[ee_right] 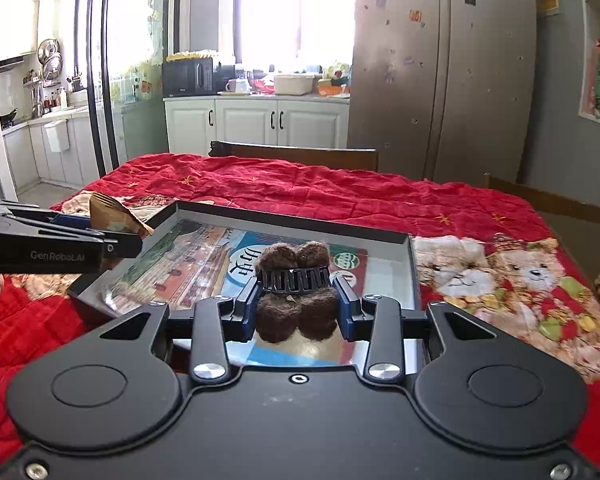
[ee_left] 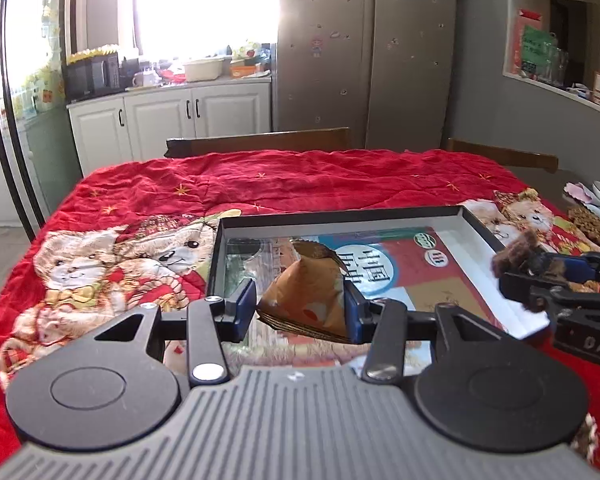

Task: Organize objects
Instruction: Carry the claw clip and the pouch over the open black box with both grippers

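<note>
A red quilted cloth printed with teddy bears (ee_left: 148, 264) covers the table. Over it, the left gripper (ee_left: 300, 304) clamps an orange crinkled snack packet (ee_left: 304, 296), and the right gripper (ee_right: 298, 308) pinches a brown fuzzy hair claw clip (ee_right: 296, 292). Both hang above a shallow dark-rimmed box tray (ee_right: 292, 222). Beyond stand white cabinets (ee_left: 172, 114) and a grey fridge (ee_right: 440, 68).

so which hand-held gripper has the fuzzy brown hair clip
The right hand-held gripper: it clamps the fuzzy brown hair clip over the tray. The left hand-held gripper holds an orange snack packet.
</note>
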`<action>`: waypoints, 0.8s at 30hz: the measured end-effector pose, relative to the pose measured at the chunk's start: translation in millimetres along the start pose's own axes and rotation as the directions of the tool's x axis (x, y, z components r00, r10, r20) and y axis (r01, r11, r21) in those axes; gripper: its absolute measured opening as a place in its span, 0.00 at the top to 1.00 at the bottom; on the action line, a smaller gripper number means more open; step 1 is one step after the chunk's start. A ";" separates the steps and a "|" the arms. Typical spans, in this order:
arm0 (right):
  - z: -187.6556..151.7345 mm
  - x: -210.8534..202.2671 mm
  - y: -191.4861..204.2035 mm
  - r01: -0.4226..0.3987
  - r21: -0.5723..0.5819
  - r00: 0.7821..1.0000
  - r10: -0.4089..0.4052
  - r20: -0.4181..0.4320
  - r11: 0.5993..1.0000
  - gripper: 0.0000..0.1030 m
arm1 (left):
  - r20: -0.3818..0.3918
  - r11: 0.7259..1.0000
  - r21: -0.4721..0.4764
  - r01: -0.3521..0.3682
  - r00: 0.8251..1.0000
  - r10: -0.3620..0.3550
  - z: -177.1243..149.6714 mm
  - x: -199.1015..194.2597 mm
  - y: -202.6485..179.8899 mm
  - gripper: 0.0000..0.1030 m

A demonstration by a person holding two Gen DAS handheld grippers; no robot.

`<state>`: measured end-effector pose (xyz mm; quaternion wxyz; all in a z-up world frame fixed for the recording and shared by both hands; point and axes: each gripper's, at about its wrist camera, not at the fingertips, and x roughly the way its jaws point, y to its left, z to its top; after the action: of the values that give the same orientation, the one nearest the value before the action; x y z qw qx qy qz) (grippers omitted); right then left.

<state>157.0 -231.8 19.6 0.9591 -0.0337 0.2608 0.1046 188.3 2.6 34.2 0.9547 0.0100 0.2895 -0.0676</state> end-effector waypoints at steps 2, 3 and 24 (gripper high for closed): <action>3.3 17.4 2.8 0.004 -0.006 1.000 -0.004 -0.013 1.000 0.65 | -0.007 1.000 -0.007 -0.002 1.000 0.002 1.0 9.2 0.8 0.52; 4.0 24.8 3.9 0.003 -0.007 1.000 -0.003 -0.019 1.000 0.65 | -0.011 1.000 -0.006 -0.007 1.000 0.007 1.2 14.4 0.7 0.52; 0.9 127.7 0.6 0.036 0.058 0.986 -0.026 -0.167 0.998 0.65 | -0.130 0.999 0.021 -0.034 0.991 0.036 -9.3 75.9 6.0 0.52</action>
<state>264.8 -207.7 -44.4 0.9362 -0.0173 0.3422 0.0784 246.4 -0.3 -15.8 0.9346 0.0285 0.3505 -0.0528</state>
